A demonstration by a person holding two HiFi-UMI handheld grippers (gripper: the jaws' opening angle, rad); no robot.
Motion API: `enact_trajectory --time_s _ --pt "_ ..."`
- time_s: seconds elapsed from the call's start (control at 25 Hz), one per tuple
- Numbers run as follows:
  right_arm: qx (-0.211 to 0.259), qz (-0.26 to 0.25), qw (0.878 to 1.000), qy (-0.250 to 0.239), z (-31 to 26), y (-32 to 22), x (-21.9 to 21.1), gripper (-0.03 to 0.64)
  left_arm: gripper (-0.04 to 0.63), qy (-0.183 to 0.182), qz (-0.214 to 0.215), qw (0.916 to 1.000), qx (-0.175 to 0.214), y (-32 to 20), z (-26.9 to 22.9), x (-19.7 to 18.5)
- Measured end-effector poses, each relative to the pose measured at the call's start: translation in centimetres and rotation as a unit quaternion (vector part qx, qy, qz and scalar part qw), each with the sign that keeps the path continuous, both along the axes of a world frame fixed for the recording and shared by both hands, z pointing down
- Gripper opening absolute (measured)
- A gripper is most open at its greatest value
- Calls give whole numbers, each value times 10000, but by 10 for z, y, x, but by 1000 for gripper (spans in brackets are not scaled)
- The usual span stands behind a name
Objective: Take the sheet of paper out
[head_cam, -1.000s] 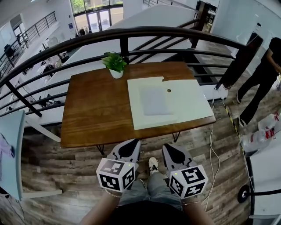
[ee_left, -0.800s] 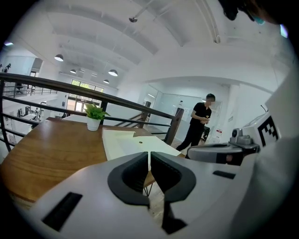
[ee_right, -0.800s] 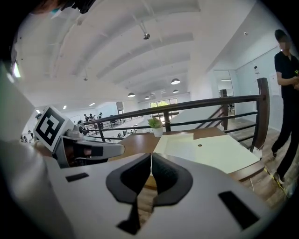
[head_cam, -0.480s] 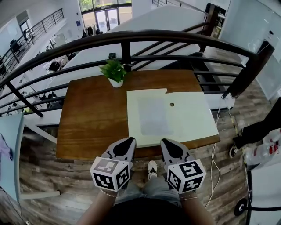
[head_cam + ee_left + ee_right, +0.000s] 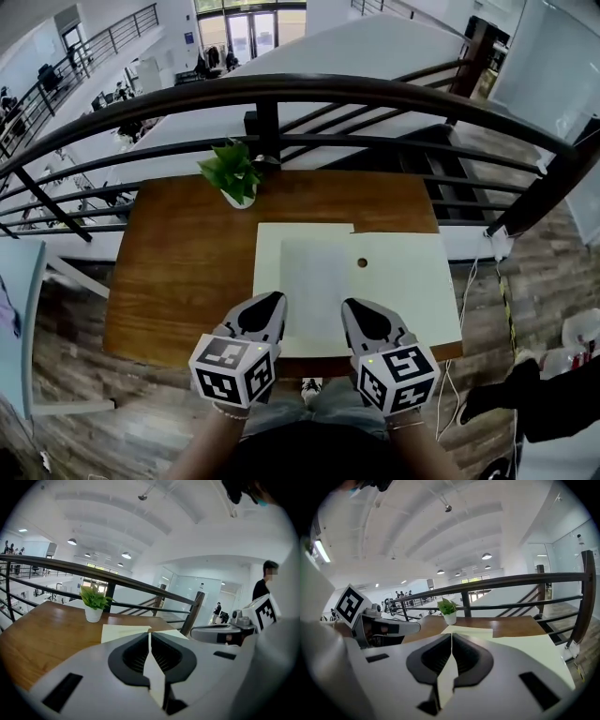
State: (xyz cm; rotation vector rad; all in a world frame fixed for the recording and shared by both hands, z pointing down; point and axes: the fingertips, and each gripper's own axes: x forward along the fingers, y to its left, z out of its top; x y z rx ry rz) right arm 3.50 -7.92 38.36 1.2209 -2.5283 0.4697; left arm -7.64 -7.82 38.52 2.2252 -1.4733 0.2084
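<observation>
Head view, looking steeply down at a wooden table (image 5: 169,262) by a dark railing (image 5: 281,89); small potted plant (image 5: 230,173) at the far edge. A big cream folder (image 5: 412,281) lies flat on the table's right half, w/ a small dark round spot (image 5: 362,262) near its middle. The sheet of paper (image 5: 317,281) shows as a paler grey rectangle on the folder's left part; can't tell if it's tucked inside or lying on top.

Left claw (image 5: 266,305) and right claw (image 5: 356,309) hang side by side at the table's near edge, tips over the folder's near border, not touching it. In each gripper view the jaws are pressed together tip to tip, w/ nothing held; only the cream folder shows beyond.

Step in hand looks like the approach; no grasp yet, sheet not out. Next move prob. calls for parting one claw's jaws, coming down to a sheet edge or corner and nipping it, w/ the other claw steadying the folder; thin flat paper will likely be hard to lift.
</observation>
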Motion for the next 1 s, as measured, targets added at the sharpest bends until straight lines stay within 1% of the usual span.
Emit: enact_trajectory --time_s 0.16,0.36,0.52,0.6,0.84,1.0 --pt "-74 -55 9999 -40 5 -18 13 28 26 14 -153 9999 -64 -14 5 7" --pt "-263 -107 9996 -26 15 -24 22 29 26 24 -228 9995 -204 -19 12 13" --pt "-414 -64 9991 -109 20 -29 25 29 26 15 -179 9995 -261 -23 14 18" --pt "-500 -56 9986 -134 23 -32 24 29 26 79 -165 9993 -319 -23 17 18" --pt "-659 -3 9978 -21 32 -36 20 29 26 148 -125 9988 -453 -23 25 11" --pt "-940 78 9955 19 47 -36 28 29 26 134 -68 9986 -504 -24 25 8"
